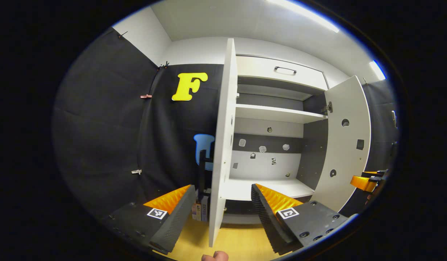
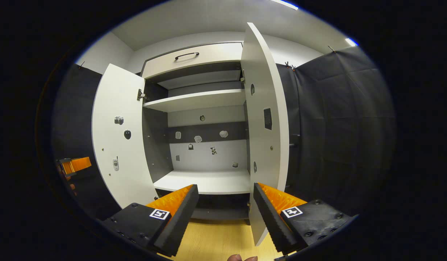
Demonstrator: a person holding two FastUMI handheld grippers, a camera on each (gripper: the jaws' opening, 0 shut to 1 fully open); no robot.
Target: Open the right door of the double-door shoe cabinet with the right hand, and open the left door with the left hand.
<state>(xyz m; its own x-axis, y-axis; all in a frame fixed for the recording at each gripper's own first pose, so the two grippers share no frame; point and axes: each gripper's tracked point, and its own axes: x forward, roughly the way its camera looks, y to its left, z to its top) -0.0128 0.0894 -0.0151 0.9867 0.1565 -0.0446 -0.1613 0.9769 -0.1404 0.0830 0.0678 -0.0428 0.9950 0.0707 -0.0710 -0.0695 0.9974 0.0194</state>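
White laminate shoe cabinet (image 2: 205, 99), double-door, is recorded with both leaves swung out and the interior exposed.

Left door (image 1: 221, 145): seen edge-on in the left gripper view, standing between the fingers of the left claw (image 1: 221, 203), whose jaws are spread wide with nothing pressed between them. The leaf is judged to have been let go at roughly a right angle to the cabinet front, so that it stands open on its own hinges. In the right gripper view the same door (image 2: 118, 137) is shown by its inner face, with small stickers on it.

Right door (image 2: 265, 134): standing just past the right-hand finger of the right claw (image 2: 225, 204), also set wide and empty; whether finger and door edge touch cannot be told. In the left gripper view this door (image 1: 345, 145) is shown from its inner face, hinge visible at the top.

Interior: upper shelf (image 2: 198, 99) and lower shelf (image 2: 209, 181) are bare; small stickers are fixed to the back panel (image 2: 209, 152). Drawer front with handle (image 2: 186, 55) is set above the doors, shut.

Floor (image 2: 216, 235): pale wood.

Status: both openings are judged complete; claws are held wide because no grip is needed any longer.
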